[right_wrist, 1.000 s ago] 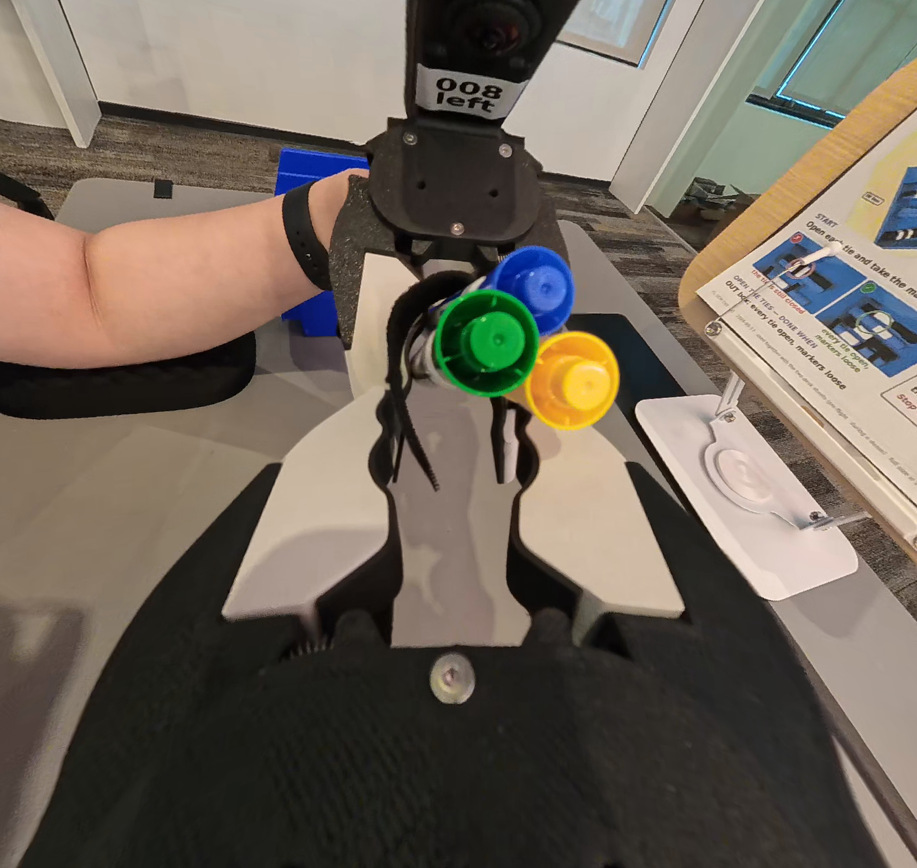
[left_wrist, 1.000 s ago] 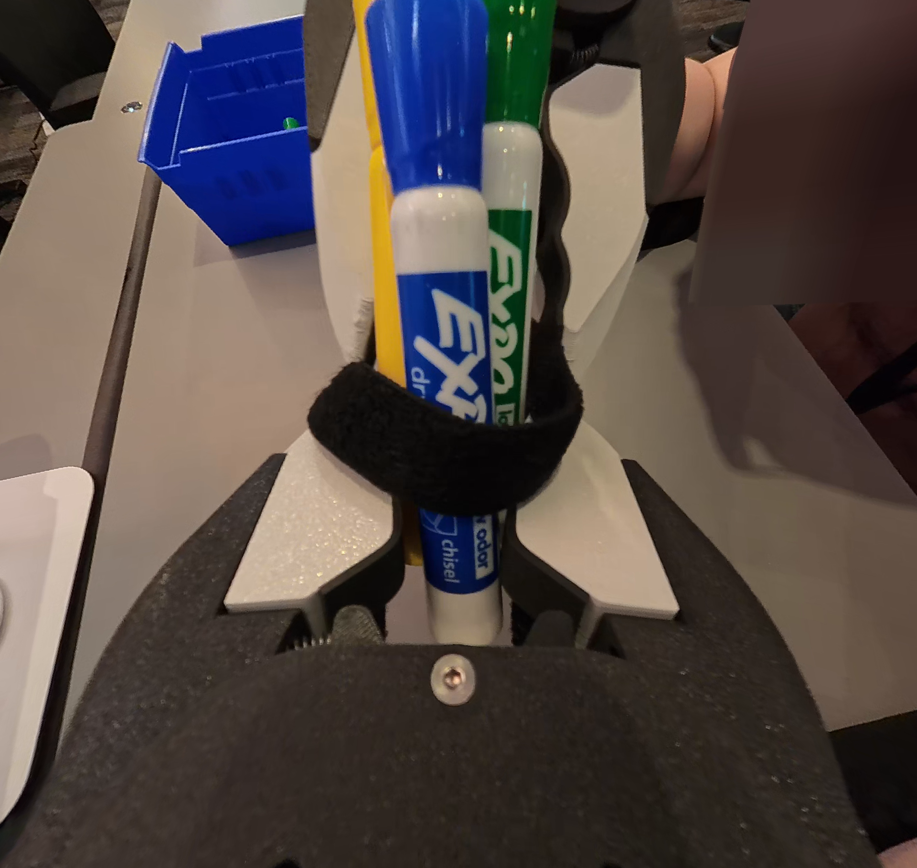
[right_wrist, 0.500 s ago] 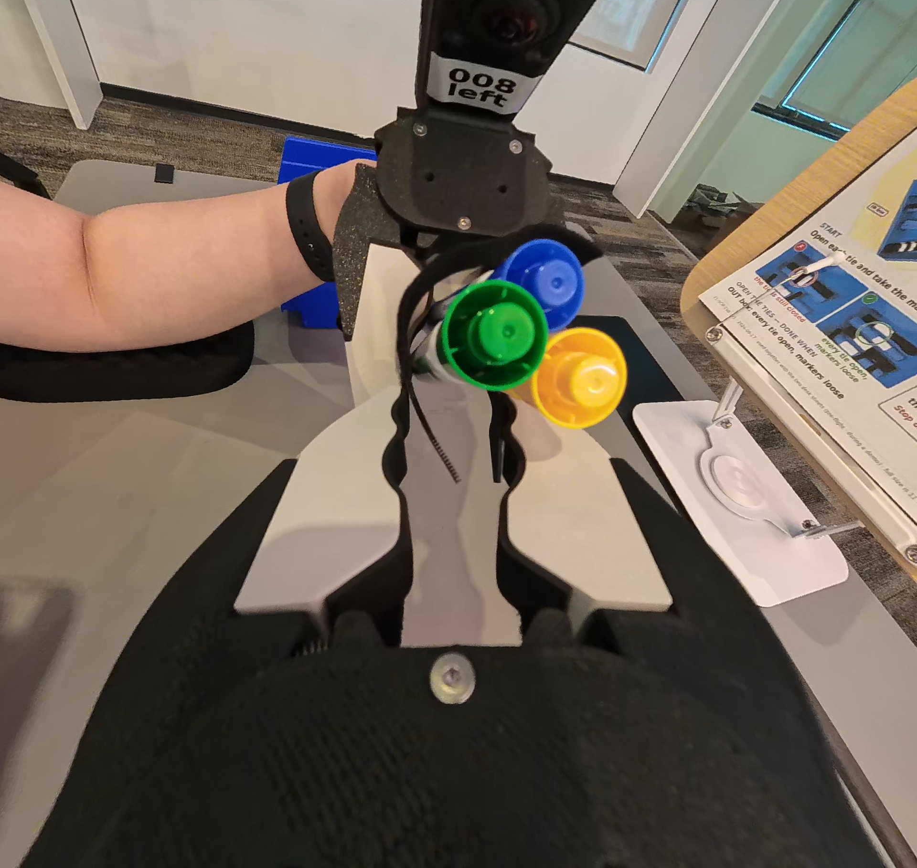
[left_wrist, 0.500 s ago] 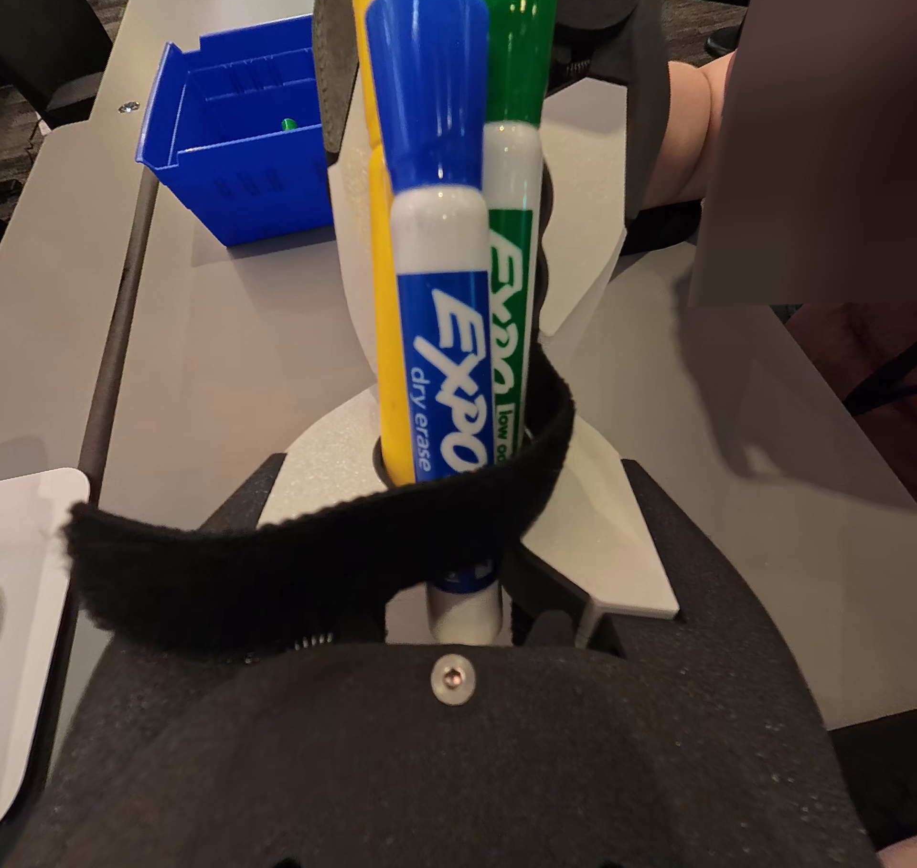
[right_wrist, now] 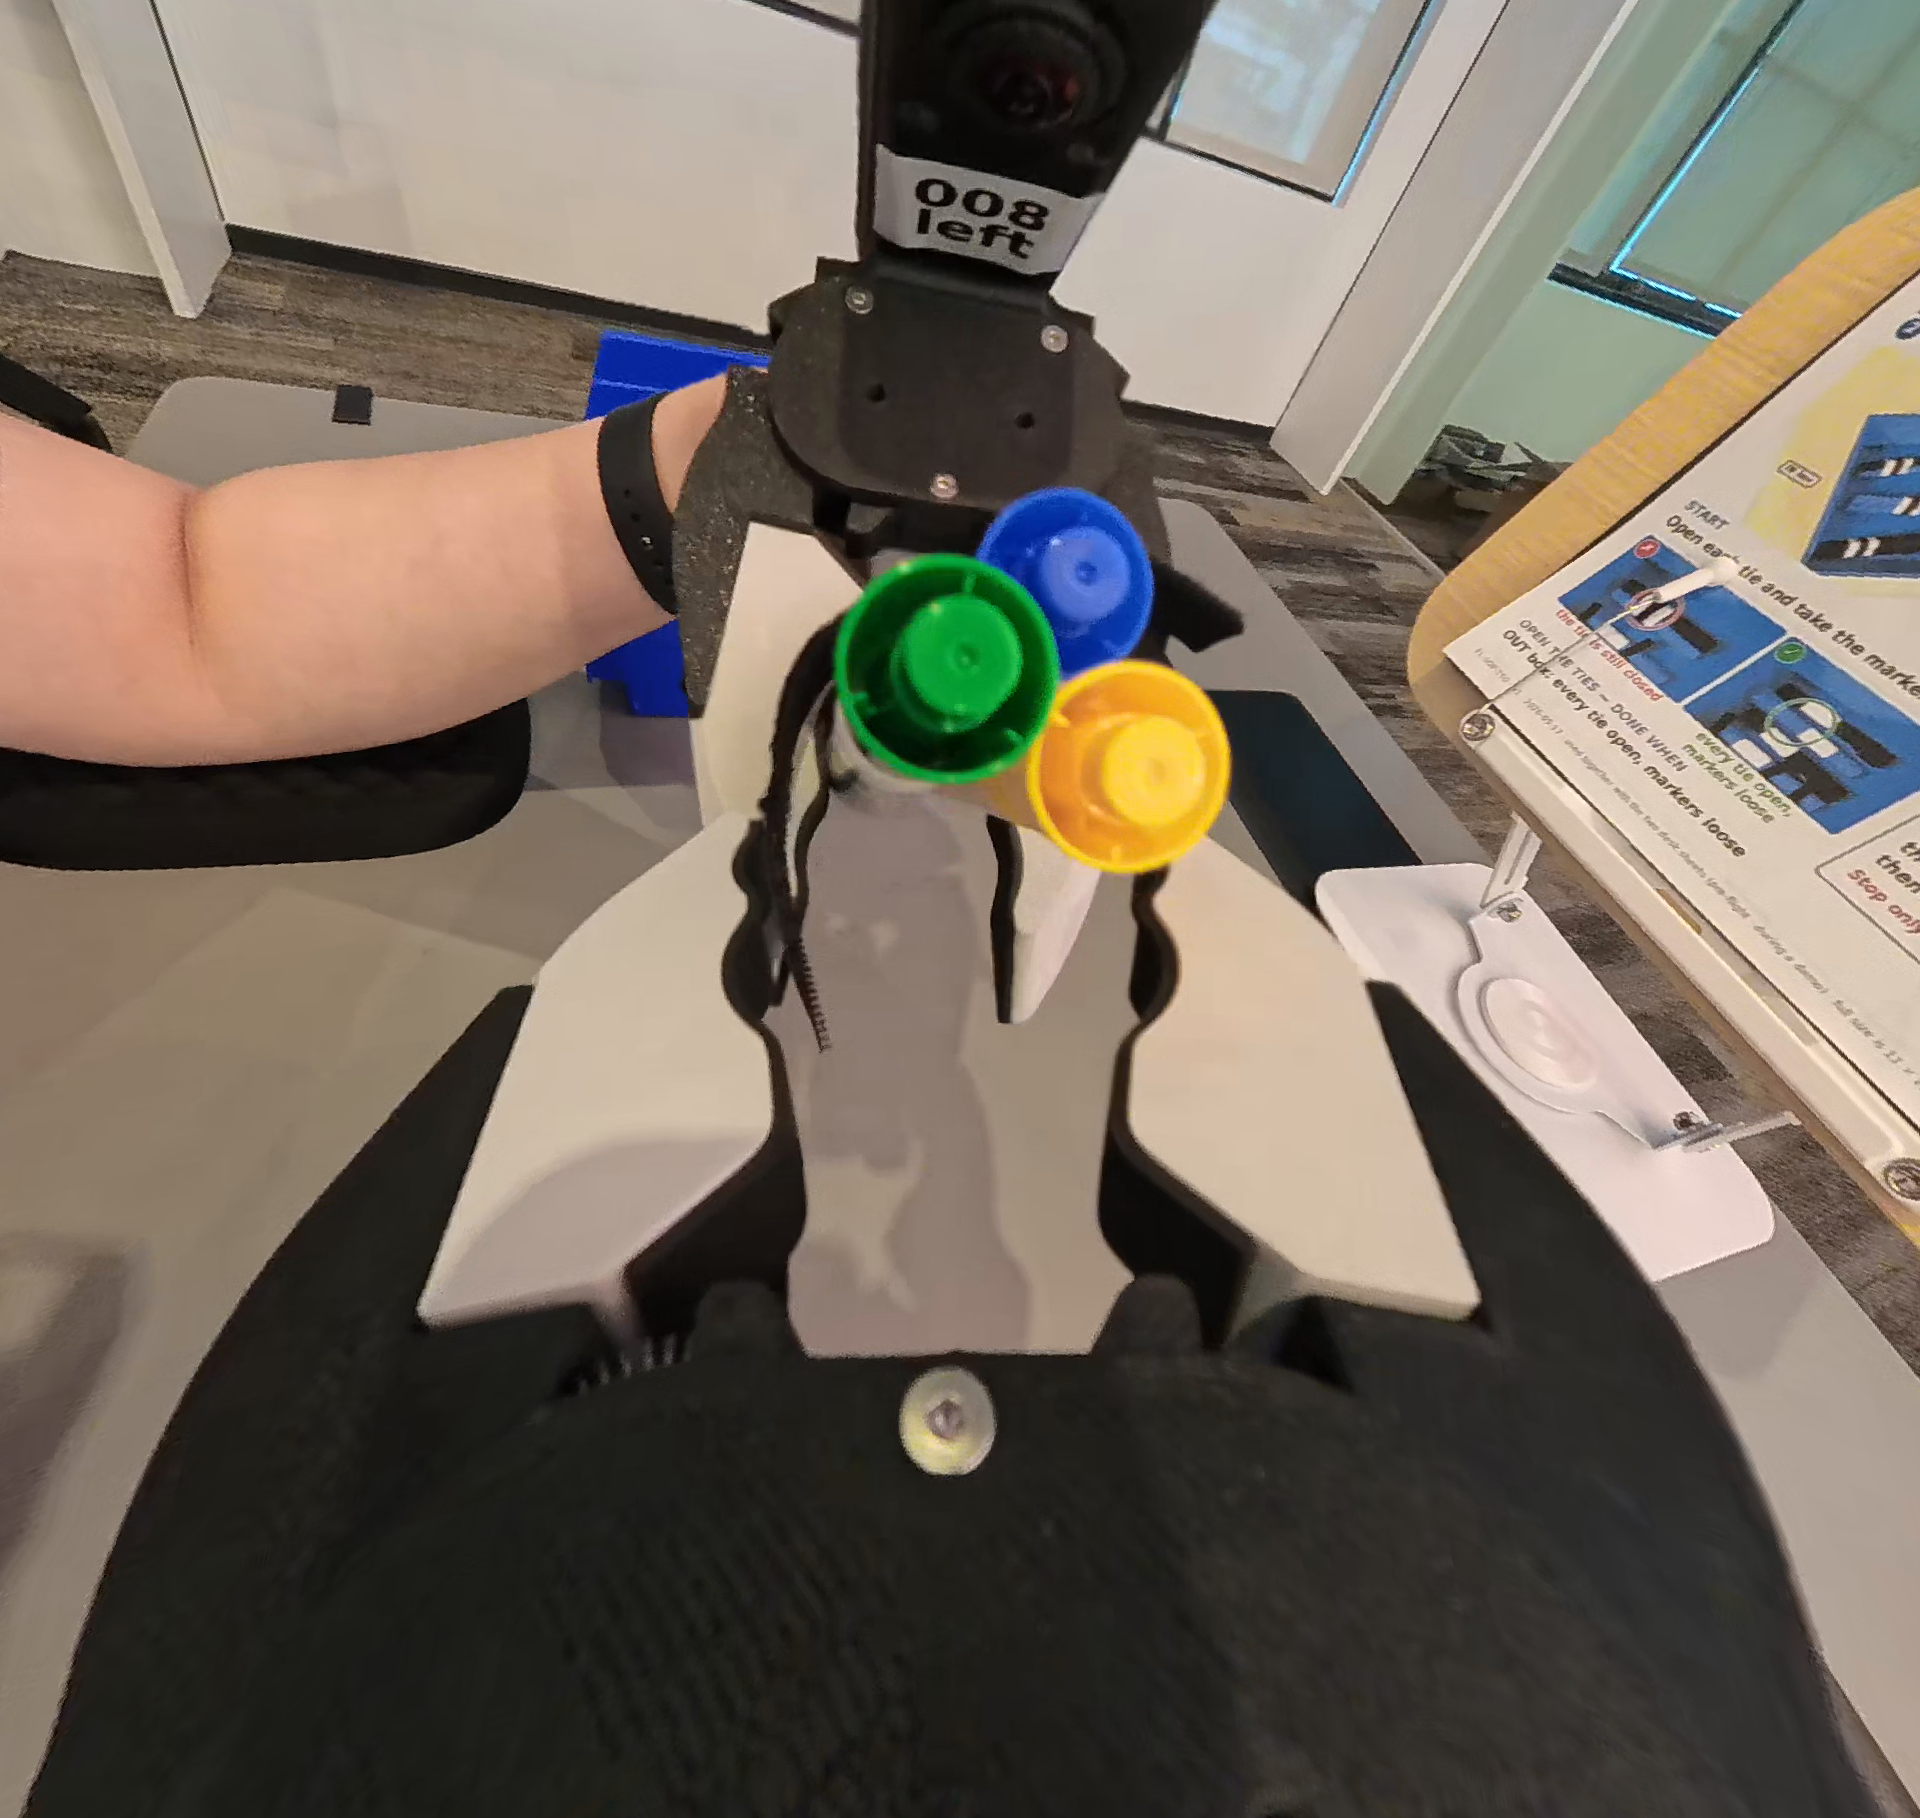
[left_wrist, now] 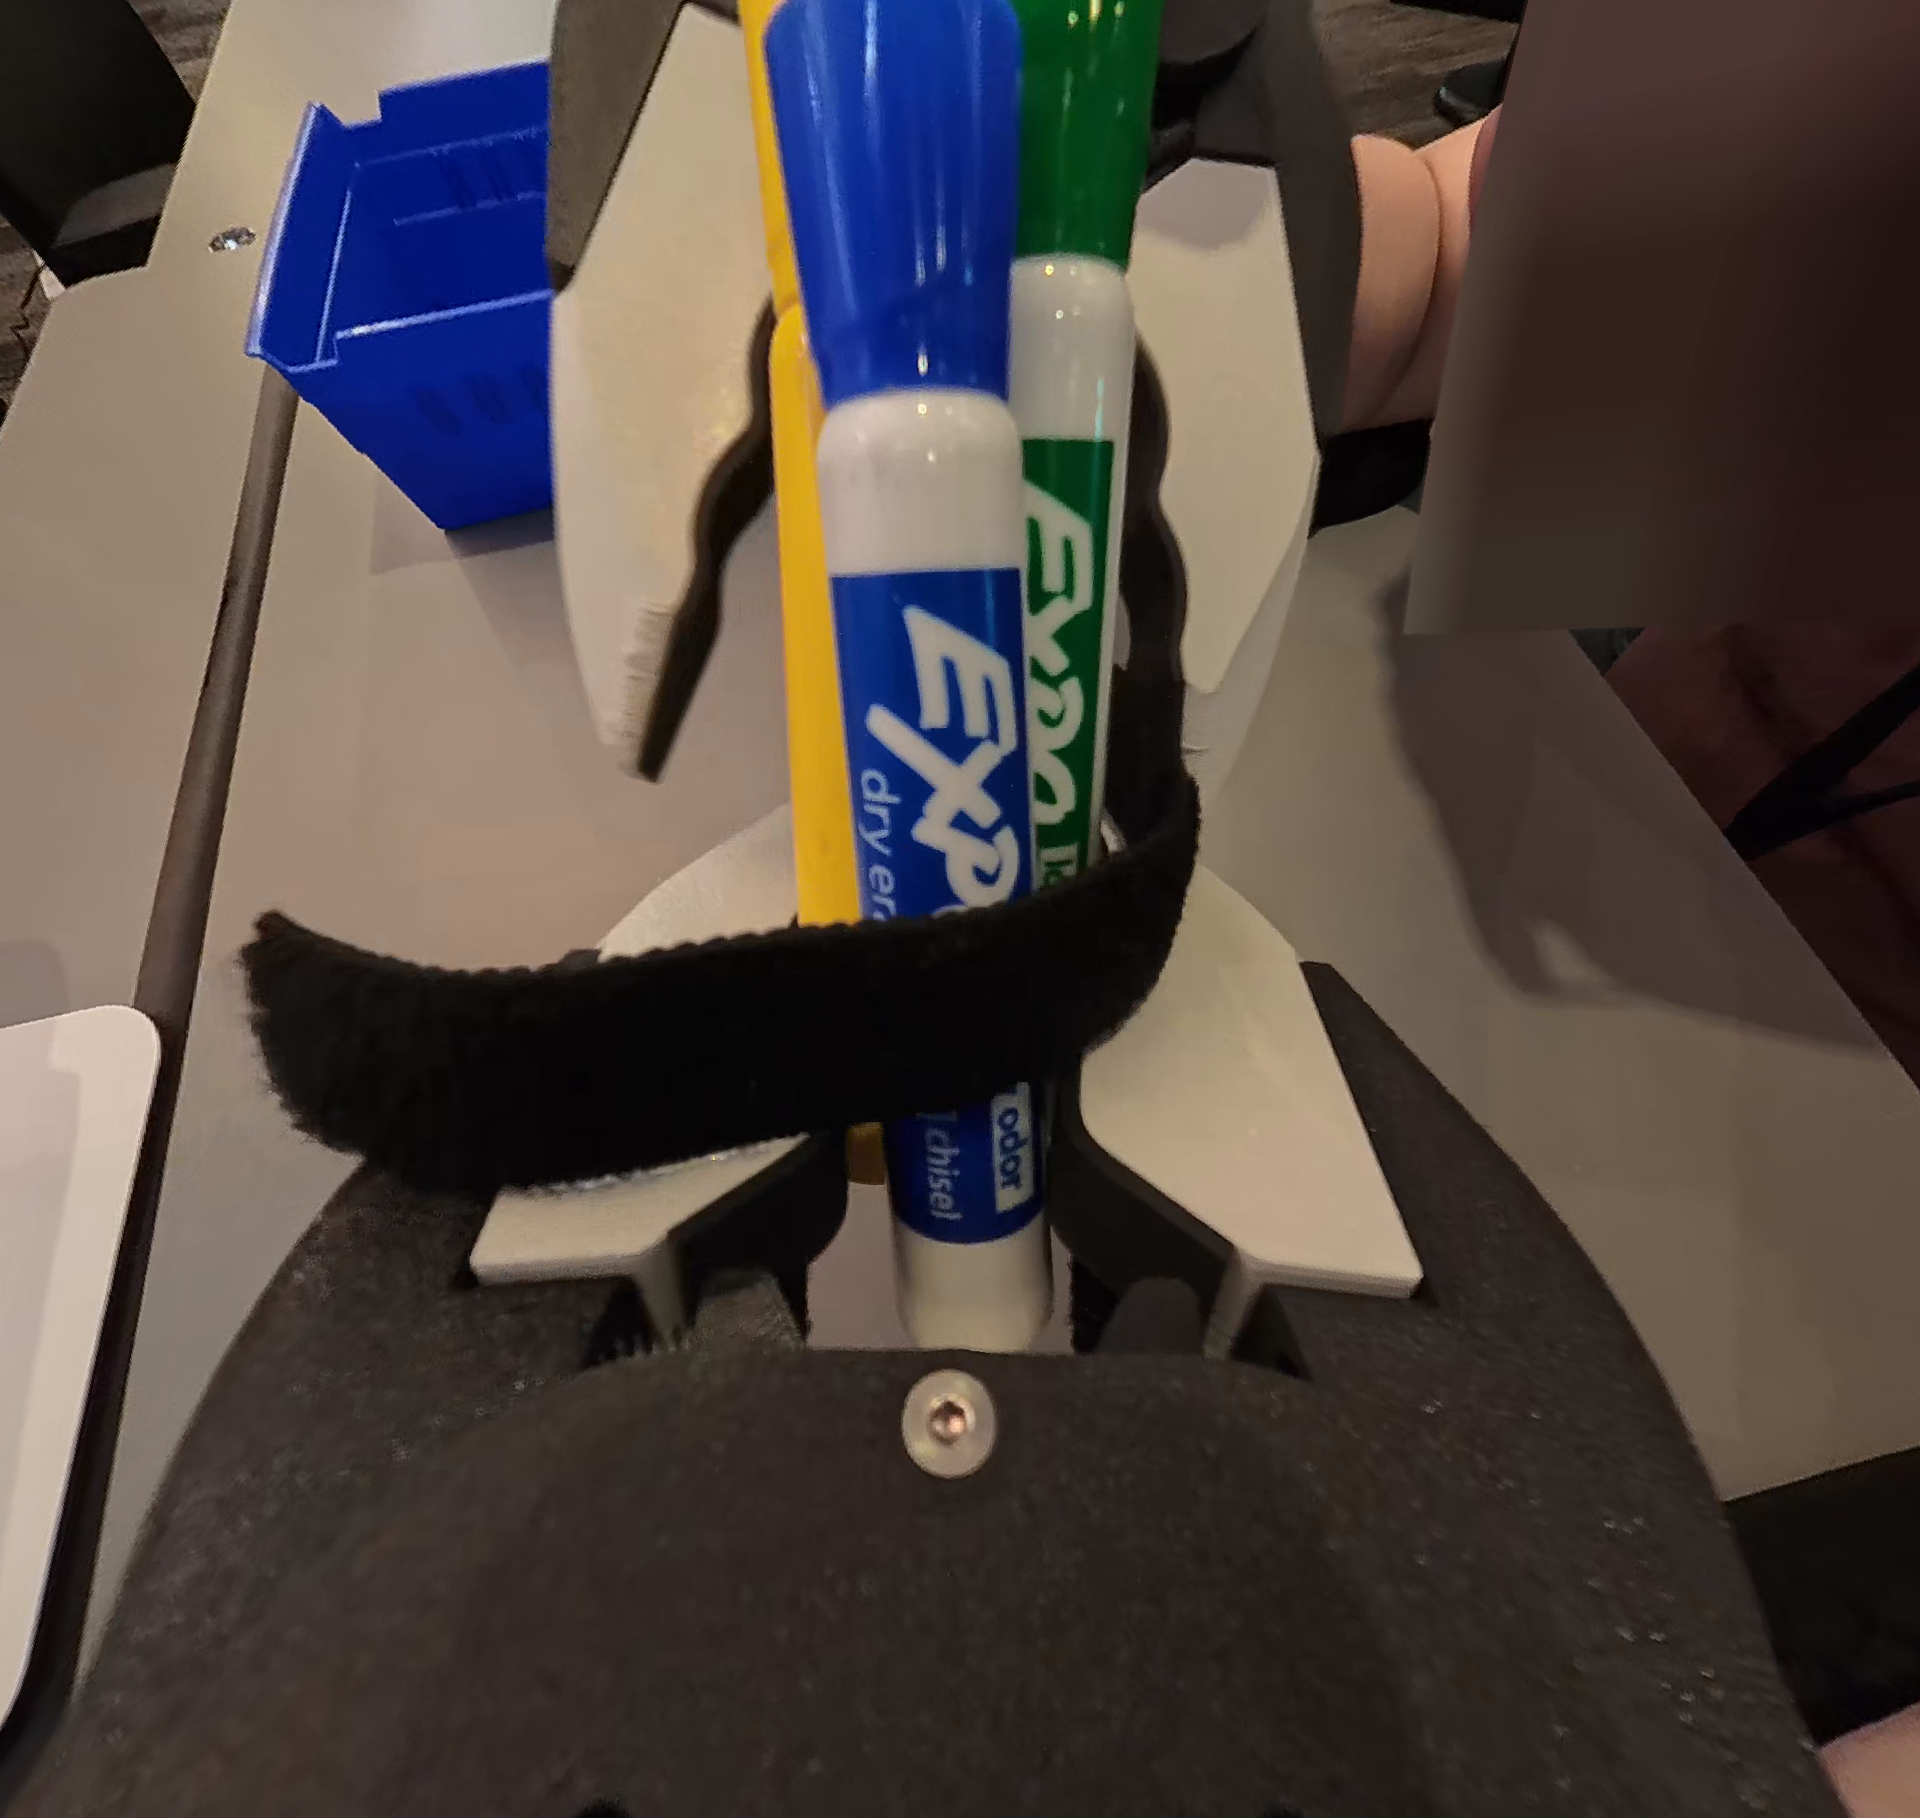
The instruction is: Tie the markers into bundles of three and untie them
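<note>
Left gripper (left_wrist: 940,1072): fingers clamped on the lower barrels of three dry-erase markers, which stand up between them.
Blue marker (left_wrist: 914,542): nearest the left wrist camera, cap pointing away from it.
Green marker (left_wrist: 1070,334): just beside the blue marker, on its right in the left wrist view.
Yellow marker (left_wrist: 795,625): behind the blue one and to its left, partly hidden.
Hook-and-loop strap (left_wrist: 665,1030): black; it curves round the green side of the bundle, and its free end sticks out to the left over the left finger – unfastened.
Right gripper (right_wrist: 940,937): fingers spread apart, one on each side of the bundle below the caps, holding nothing. The thin strap edge (right_wrist: 795,895) hangs just beside the inner edge of its left finger (right_wrist: 623,1072); contact cannot be judged.
Cap ends, right wrist view: green (right_wrist: 951,667), blue (right_wrist: 1070,573) and yellow (right_wrist: 1132,766) caps face the camera in a tight cluster.
Blue bin (left_wrist: 416,314): open-topped, on the grey counter (left_wrist: 343,729) beyond the grippers, well apart from the bundle.
Instruction sheet (right_wrist: 1714,729): on a tilted board at the right of the counter, above a white base plate (right_wrist: 1538,1062).
</note>
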